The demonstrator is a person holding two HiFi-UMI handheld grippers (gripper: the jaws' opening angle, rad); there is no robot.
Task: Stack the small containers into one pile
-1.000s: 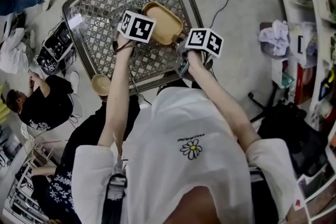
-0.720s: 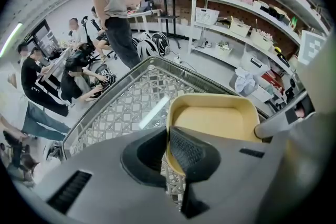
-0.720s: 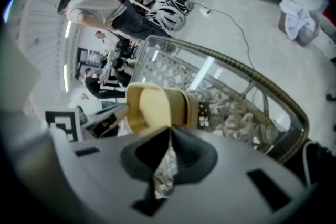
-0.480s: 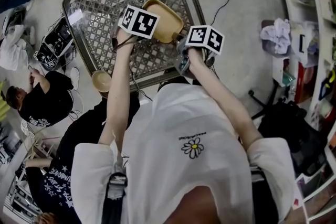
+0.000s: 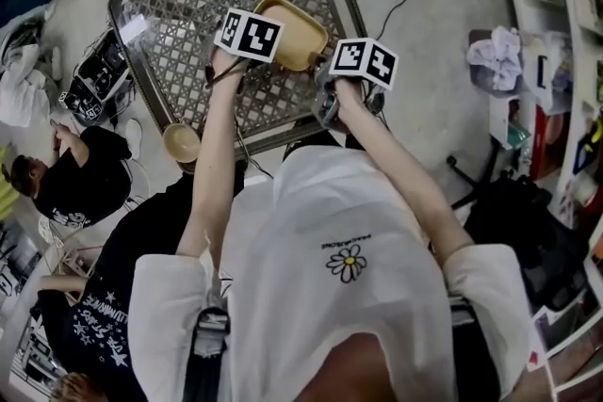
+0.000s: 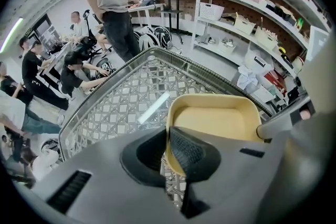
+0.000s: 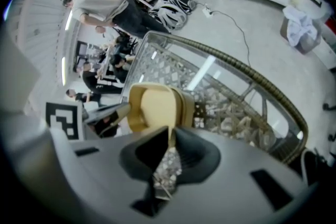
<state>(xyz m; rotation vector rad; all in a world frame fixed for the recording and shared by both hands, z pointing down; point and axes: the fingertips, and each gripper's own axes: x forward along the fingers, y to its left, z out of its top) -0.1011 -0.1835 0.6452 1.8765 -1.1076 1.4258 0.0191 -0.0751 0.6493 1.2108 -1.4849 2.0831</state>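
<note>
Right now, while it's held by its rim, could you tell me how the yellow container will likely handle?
The yellow container is probably stiff: pinched only at its thin rim, it shows no sag. Probably light: shallow and empty. Its smooth wall might slip.

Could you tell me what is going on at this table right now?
A person is holding one yellow container over the glass-topped lattice table with two handheld grippers. The left gripper pinches one rim and the right gripper grips the other side. The left one's fingers have just opened a touch, with the rim between them. A round bowl sits apart near the table's corner.
</note>
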